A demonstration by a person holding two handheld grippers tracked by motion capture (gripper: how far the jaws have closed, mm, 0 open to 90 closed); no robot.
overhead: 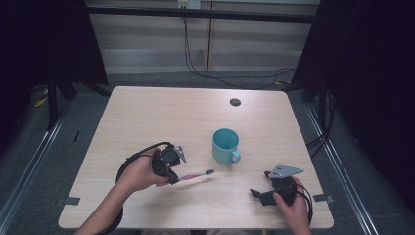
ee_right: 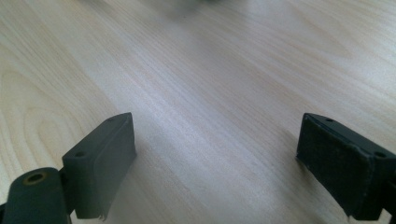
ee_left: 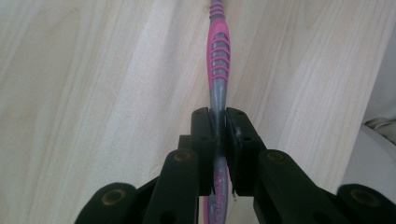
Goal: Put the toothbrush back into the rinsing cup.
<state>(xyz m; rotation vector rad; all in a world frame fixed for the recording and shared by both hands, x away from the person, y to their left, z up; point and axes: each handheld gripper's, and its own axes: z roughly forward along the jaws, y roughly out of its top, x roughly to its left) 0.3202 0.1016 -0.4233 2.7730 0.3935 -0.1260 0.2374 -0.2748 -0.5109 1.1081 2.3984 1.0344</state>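
Light wooden table, otherwise bare. Left gripper is clamped on the pink toothbrush, which is lifted, bristles toward the teal mug just beyond. Right gripper rests spread, holding nothing. Pickup looks complete; placing in the mug likely remains.

Toothbrush head cut off by top edge of left gripper view; handle midsection hidden between jaws, tail end cut off at bottom edge. Lettering on handle, lower centre, too blurred to read. Pale shape at right edge of same view cut off, unidentifiable. Dark smudge at top centre of right gripper view blurred, cut by edge. Forearms cut off at bottom of high view.
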